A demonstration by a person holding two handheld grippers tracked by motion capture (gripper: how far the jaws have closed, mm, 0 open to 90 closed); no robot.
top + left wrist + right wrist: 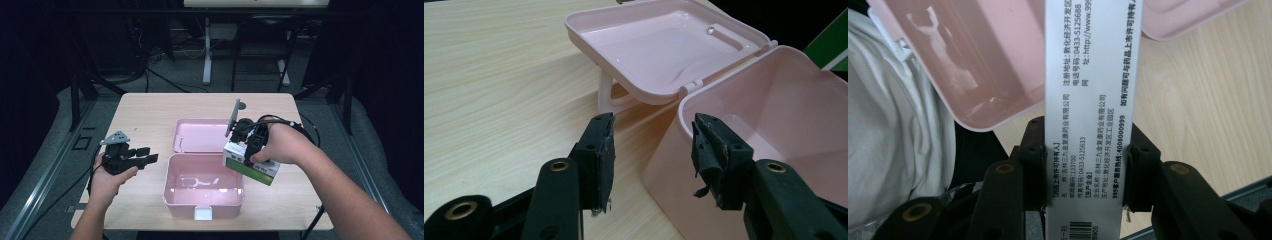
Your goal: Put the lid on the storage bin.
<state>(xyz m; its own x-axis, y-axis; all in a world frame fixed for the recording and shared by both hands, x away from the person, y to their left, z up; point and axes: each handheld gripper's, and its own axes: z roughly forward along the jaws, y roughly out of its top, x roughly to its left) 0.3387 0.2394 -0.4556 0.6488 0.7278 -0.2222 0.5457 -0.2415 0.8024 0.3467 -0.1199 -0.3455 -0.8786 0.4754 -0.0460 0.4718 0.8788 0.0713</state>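
Standing on pale wood table point(150, 107) in dark room, pink box point(204, 192) open — right gripper point(248, 147) clamping carton point(252, 167), right gripper view resolving its print, left gripper point(142, 156) agape, empty.

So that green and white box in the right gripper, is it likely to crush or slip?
The carton probably holds firm: its flat printed faces look undented under the right gripper. It seems light, carried by one end above the pink case. Smooth card might slide if tilted.

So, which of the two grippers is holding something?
The right gripper: its jaws clamp a white and green box over the pink case. The left gripper is open, with nothing between its jaws.
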